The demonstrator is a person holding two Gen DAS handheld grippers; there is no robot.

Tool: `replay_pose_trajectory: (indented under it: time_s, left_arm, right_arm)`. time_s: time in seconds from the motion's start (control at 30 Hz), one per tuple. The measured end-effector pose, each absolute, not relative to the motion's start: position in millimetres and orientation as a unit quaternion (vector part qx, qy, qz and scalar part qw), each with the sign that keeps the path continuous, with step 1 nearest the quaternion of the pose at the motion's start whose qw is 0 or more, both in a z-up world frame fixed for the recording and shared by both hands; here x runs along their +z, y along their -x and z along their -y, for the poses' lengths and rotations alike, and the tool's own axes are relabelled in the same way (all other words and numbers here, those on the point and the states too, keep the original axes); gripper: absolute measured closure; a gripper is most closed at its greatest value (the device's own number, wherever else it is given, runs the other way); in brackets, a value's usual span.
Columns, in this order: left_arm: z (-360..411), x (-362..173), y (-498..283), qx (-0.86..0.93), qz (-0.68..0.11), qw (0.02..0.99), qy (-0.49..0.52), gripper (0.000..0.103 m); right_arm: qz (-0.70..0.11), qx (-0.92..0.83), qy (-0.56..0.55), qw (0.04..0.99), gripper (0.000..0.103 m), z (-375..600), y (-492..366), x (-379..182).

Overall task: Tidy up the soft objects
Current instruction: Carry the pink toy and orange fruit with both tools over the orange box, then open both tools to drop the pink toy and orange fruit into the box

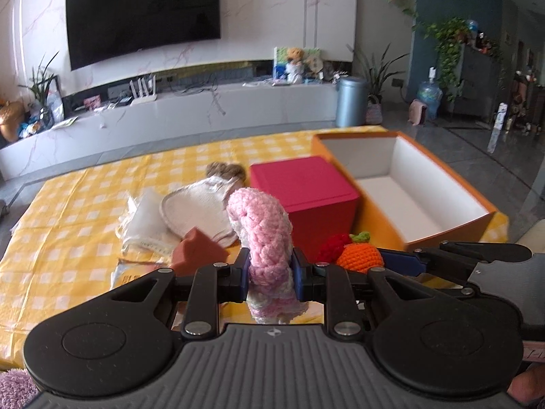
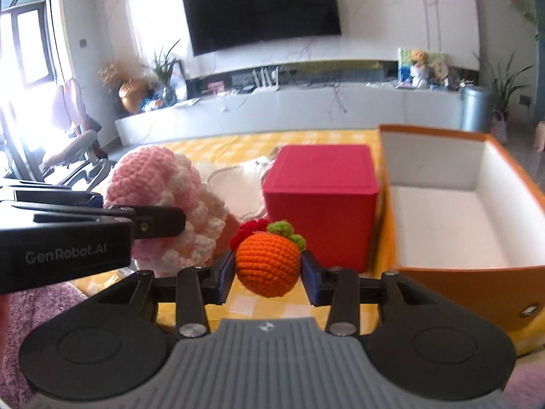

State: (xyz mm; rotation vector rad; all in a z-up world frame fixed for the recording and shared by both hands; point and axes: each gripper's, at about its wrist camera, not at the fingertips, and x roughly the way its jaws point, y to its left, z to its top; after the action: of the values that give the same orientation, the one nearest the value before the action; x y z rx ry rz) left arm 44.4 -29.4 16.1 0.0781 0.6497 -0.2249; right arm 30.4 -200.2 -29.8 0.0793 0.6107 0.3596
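Observation:
My left gripper (image 1: 269, 274) is shut on a pink and white crochet toy (image 1: 264, 235), held above the yellow checked table; the toy also shows in the right wrist view (image 2: 160, 201). My right gripper (image 2: 268, 274) is shut on an orange crochet fruit (image 2: 267, 264) with green leaves; the fruit also shows in the left wrist view (image 1: 361, 255), with a red crochet piece (image 1: 333, 247) beside it. An open orange box (image 1: 408, 191) with a white inside stands at the right and is empty; it also shows in the right wrist view (image 2: 453, 211).
A red cube box (image 1: 306, 194) stands left of the orange box. White cloths (image 1: 190, 211), a brown sponge block (image 1: 197, 252) and a brown plush (image 1: 224, 170) lie on the table (image 1: 68, 221). A TV wall and low cabinet stand behind.

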Motion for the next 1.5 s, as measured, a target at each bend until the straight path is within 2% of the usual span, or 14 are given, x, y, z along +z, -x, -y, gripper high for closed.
replay_pose_trajectory:
  time_s: [0.43,0.63,0.97,1.2,1.5]
  left_arm:
    - [77,49,-68,-0.207,-0.311,0.927,-0.026,0.076]
    - [116,50,-104,-0.255,-0.327,0.908,-0.056,0.076]
    - [179,15,-169,-0.307,-0.402,0.855,-0.112,0.076]
    - [204,-27,-192,-0.317,-0.445,0.823,-0.155,0.076]
    - [218,-58,-202,-0.308,-0.472,0.800,-0.204,0.076]
  right_arm:
    - [-0.283,0.104,-0.055,0.952,0.062,275,-15,26]
    - [-0.331,0.103,-0.014,0.938,0.062,302,-47,37]
    - [-0.465,0.088,-0.005,0.881,0.062,349,-129,-6]
    - [-0.511,0.099,0.050,0.852,0.062,351,-150,-37]
    - [-0.560,0.112,0.046,0.820,0.061,365,-170,-61]
